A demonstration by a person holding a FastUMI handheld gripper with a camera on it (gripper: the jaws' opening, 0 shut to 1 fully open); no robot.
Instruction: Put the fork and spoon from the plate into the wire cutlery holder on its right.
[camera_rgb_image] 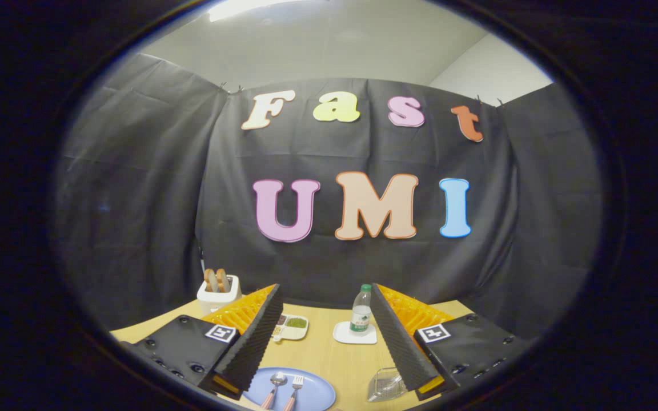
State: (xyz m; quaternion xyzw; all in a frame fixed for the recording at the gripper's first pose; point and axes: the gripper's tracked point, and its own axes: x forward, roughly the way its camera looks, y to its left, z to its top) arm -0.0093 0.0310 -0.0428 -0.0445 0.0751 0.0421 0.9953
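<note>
Hand-held gripper (329,337) fingers wide apart, holding nothing. Between them on the counter's (329,354) near edge: plate (312,394) with spoon (276,383) and fork (296,386), handles cut off. Holder (385,385) partly hidden behind a finger.

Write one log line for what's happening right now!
gripper: open, holding nothing | spoon, fork: on plate | holder: right of plate

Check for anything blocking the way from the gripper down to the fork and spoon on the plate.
Nothing visible blocks it. The gripper is open, and the spoon and fork lie side by side on the blue plate between its fingers, with bare table ahead.
</note>
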